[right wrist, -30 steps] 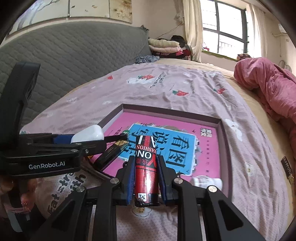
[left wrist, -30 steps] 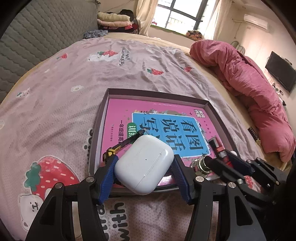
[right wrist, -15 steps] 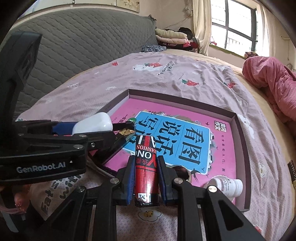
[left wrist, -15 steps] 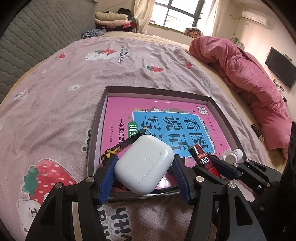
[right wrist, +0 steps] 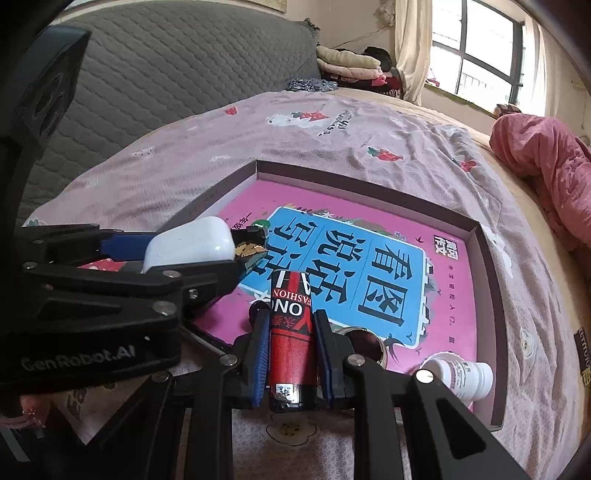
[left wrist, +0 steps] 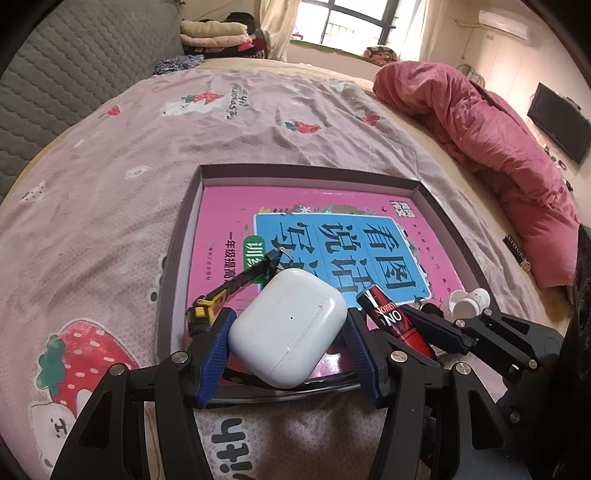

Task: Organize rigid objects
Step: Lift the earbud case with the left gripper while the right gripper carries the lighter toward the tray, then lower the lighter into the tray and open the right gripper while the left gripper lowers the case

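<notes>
My left gripper [left wrist: 288,332] is shut on a white earbud case [left wrist: 288,326], held over the near edge of a shallow dark box [left wrist: 310,171] that has a pink and blue book [left wrist: 321,236] in it. The case [right wrist: 190,245] also shows at the left of the right wrist view. My right gripper [right wrist: 290,328] is shut on a red and black tube [right wrist: 291,336] lettered "FASHION", just right of the left one [right wrist: 236,277]; the tube [left wrist: 391,319] points into the box. A black and yellow cutter [left wrist: 236,288] lies under the case. A white bottle [right wrist: 458,376] lies on its side in the box's near right corner.
The box sits on a pink strawberry-print bedspread [left wrist: 110,206]. A rumpled pink duvet [left wrist: 491,147] lies along the right side. A grey quilted headboard [right wrist: 166,81] and folded clothes [left wrist: 214,33] are at the far end. A round metal-rimmed object [right wrist: 365,341] lies by the right fingers.
The right gripper has come lower and closer over the box's near edge with the tube. The left gripper has kept still with the case.
</notes>
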